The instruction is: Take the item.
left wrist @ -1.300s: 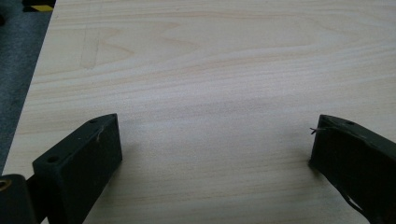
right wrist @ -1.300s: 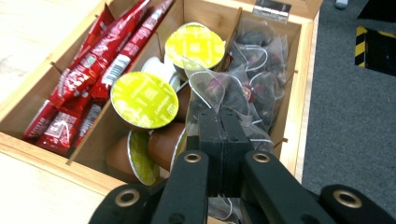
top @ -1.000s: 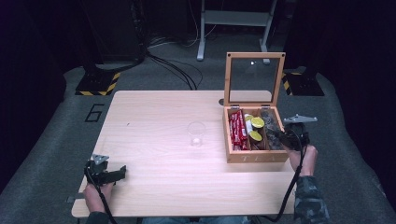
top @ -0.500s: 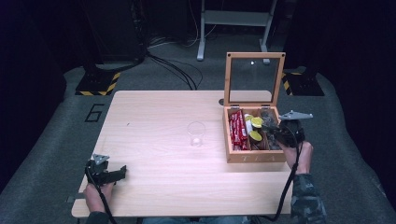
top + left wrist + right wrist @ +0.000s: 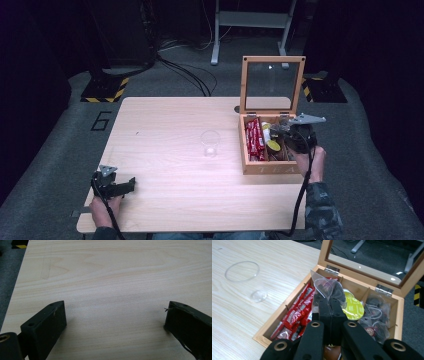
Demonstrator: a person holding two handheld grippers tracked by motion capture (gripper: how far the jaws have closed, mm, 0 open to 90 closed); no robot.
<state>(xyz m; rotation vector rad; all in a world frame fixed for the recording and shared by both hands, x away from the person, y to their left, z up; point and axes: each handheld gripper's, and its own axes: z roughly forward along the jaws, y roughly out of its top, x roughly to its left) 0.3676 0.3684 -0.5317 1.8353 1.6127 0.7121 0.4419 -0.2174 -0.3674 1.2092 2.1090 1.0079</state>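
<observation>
A wooden box [image 5: 271,168] [image 5: 292,298] with an upright glass lid [image 5: 272,85] stands at the table's right side. It holds red packets [image 5: 255,139] [image 5: 295,315], yellow pods [image 5: 353,307] and clear bags of dark contents [image 5: 374,312]. My right gripper [image 5: 282,129] [image 5: 329,302] hovers over the box, shut on a clear bag [image 5: 328,287] with dark contents, held just above the compartments. A clear glass [image 5: 210,143] [image 5: 243,271] stands mid-table. My left gripper [image 5: 127,186] [image 5: 113,315] rests open at the near left over bare wood.
The light wooden table [image 5: 165,130] has open room between the glass and the left gripper. Beyond the table lie grey floor, cables [image 5: 185,70], a metal stand [image 5: 250,20] and black-yellow striped bases [image 5: 102,90].
The right gripper has lifted slightly over the box with the clear bag in its jaws. The left gripper has stayed put.
</observation>
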